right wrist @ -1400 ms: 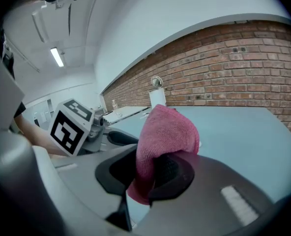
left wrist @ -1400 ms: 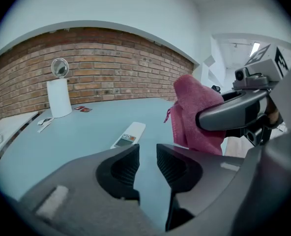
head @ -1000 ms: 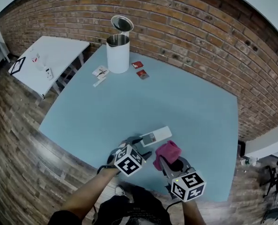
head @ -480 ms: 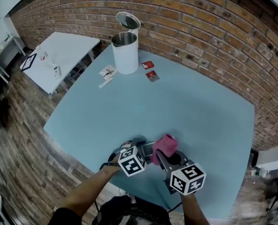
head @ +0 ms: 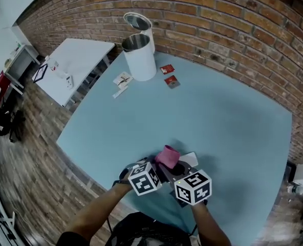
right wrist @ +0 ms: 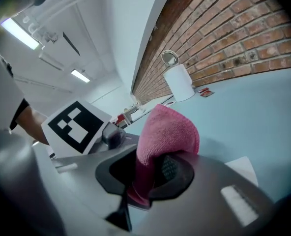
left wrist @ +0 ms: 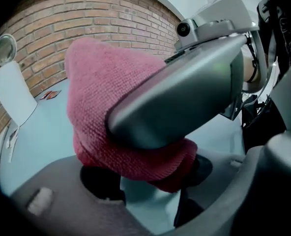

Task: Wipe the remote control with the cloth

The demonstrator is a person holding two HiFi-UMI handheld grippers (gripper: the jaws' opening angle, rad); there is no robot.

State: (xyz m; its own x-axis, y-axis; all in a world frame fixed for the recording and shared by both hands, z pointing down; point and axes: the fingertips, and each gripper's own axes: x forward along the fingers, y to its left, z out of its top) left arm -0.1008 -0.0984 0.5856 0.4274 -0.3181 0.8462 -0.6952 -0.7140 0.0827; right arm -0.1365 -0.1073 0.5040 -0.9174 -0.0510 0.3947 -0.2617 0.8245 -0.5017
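Note:
The white remote control (head: 190, 159) lies near the front edge of the blue table (head: 218, 122), and only its right end shows. The pink cloth (head: 167, 156) covers the rest of it. My right gripper (head: 174, 169) is shut on that cloth (right wrist: 167, 129), and the remote's corner (right wrist: 241, 170) shows past its jaw. My left gripper (head: 154, 168) sits close beside it at the remote's left end. Its jaws are closing. In the left gripper view the cloth (left wrist: 106, 97) and the right gripper's finger (left wrist: 185, 92) fill the picture, hiding what is between the left jaws (left wrist: 150, 200).
A white canister (head: 139, 55) with its lid open stands at the table's far edge by the brick wall. Two red packets (head: 168, 69) and a paper scrap (head: 122, 80) lie near it. A white side table (head: 80, 65) stands to the left.
My right gripper has carried the cloth left and down onto the remote, right against the left gripper. The remote is now mostly covered. The left gripper has barely shifted.

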